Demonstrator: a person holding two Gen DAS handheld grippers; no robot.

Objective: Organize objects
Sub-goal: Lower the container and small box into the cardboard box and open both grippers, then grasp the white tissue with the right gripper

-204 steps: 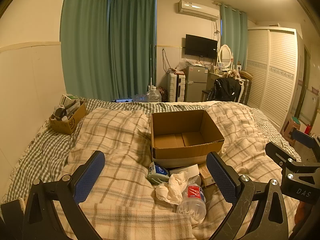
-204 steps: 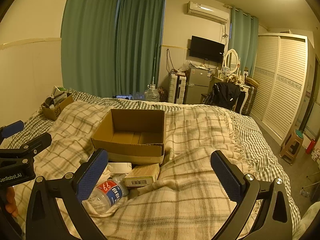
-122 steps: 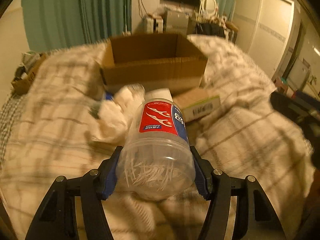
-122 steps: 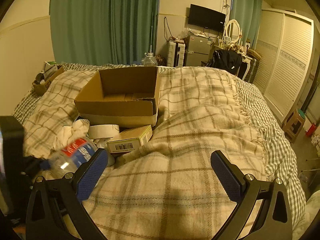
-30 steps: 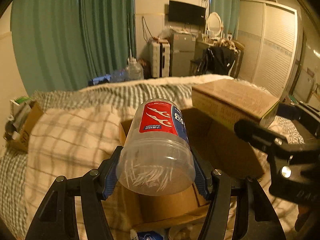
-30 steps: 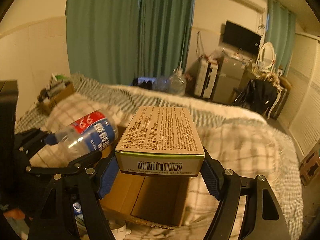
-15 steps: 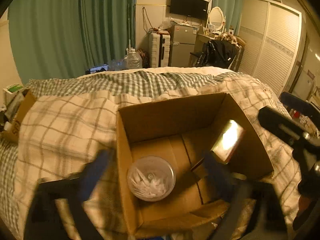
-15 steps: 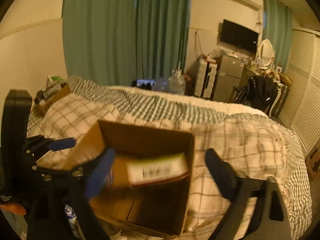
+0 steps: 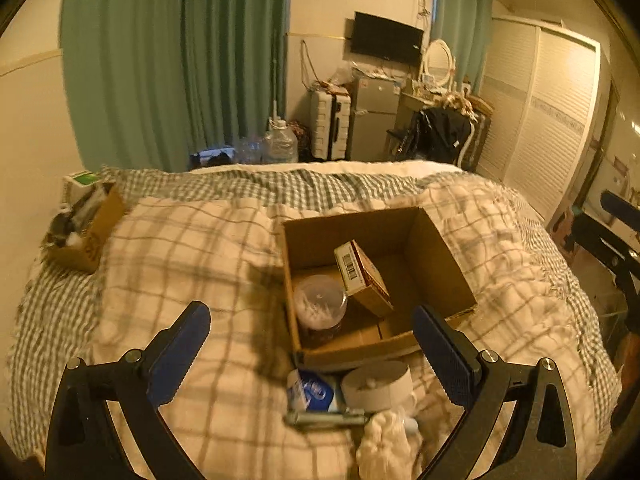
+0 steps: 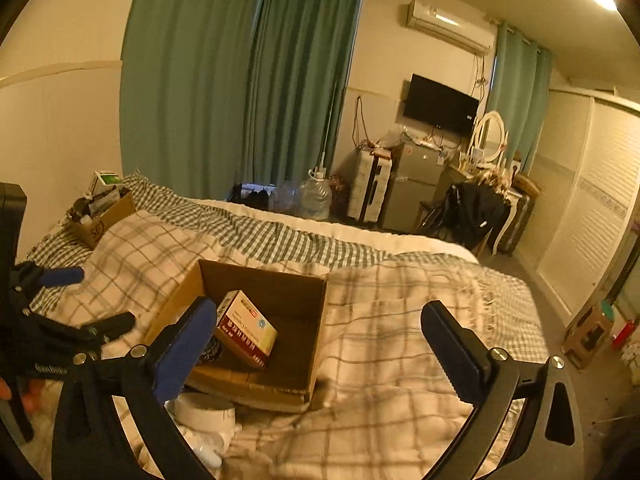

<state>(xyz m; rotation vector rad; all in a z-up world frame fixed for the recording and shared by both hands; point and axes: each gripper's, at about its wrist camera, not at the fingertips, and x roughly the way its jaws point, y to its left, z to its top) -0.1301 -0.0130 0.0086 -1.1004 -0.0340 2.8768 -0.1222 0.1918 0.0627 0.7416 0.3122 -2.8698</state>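
An open cardboard box (image 9: 448, 268) sits on the plaid blanket; it also shows in the right wrist view (image 10: 308, 344). Inside it lie the clear plastic jar (image 9: 320, 304) and the small carton (image 9: 362, 278), which leans tilted (image 10: 246, 328). My left gripper (image 9: 312, 344) is open and empty above the box's near edge. My right gripper (image 10: 320, 344) is open and empty over the box's right side. In front of the box lie a white tape roll (image 9: 378, 386), a blue-white packet (image 9: 310, 392), a crumpled white tissue (image 9: 386, 436) and a grey flat item (image 9: 324, 418).
A second small cardboard box (image 9: 86, 240) full of items sits at the bed's far left by the wall. Beyond the bed are green curtains, a water jug (image 10: 316, 198), a fridge and a wardrobe. A stool (image 10: 588, 332) stands on the floor at right.
Both grippers have let go: the jar and the carton dropped into the cardboard box. Both grippers are now open and have drawn back from over the box.
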